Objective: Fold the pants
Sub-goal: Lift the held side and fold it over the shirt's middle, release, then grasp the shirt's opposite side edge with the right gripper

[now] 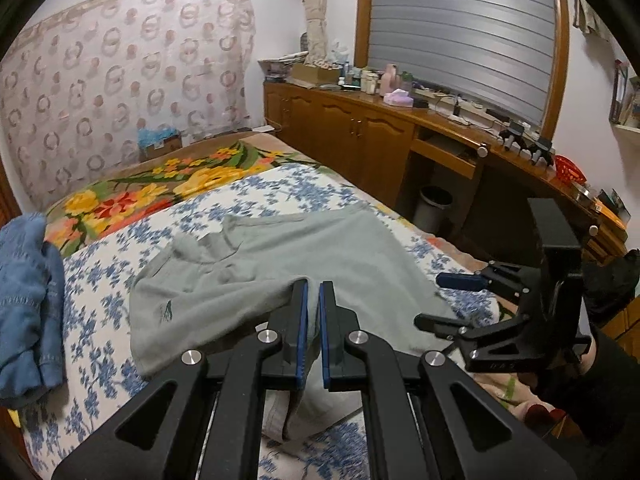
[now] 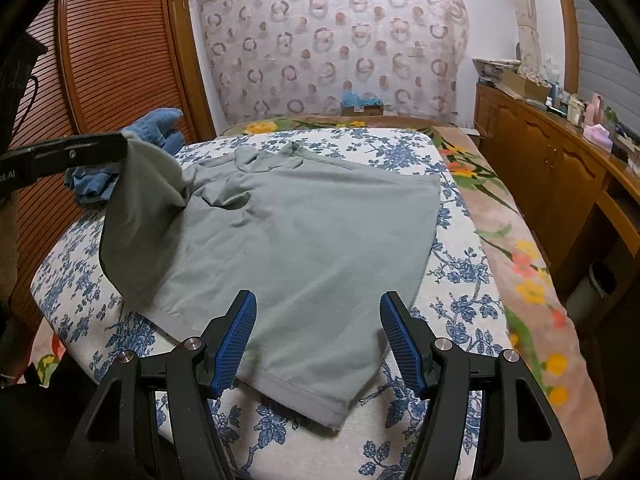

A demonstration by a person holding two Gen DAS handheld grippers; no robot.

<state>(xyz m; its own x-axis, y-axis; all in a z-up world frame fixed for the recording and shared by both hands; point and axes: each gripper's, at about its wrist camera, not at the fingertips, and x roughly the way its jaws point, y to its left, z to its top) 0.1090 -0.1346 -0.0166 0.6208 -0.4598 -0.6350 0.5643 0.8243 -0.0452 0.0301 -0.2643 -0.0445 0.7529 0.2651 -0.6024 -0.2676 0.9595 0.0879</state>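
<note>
Grey pants (image 1: 280, 248) lie spread on a bed's blue-flowered sheet (image 1: 100, 280). My left gripper (image 1: 312, 288) is shut on an edge of the pants, and grey cloth hangs down between its pads. In the right wrist view the left gripper (image 2: 80, 152) holds that corner of the pants (image 2: 300, 232) lifted above the bed at the left. My right gripper (image 2: 318, 308) is open, its blue pads apart over the near leg end, with nothing pressed between them. The right gripper (image 1: 430, 302) also shows at the right of the left wrist view, just off the pants' edge.
Blue jeans (image 1: 24, 280) lie bunched at the bed's left side (image 2: 160, 124). A wooden cabinet (image 1: 360, 128) crowded with small items runs along the right, with a bin (image 1: 434, 206) beneath it. A louvred wooden door (image 2: 112, 40) stands at the left.
</note>
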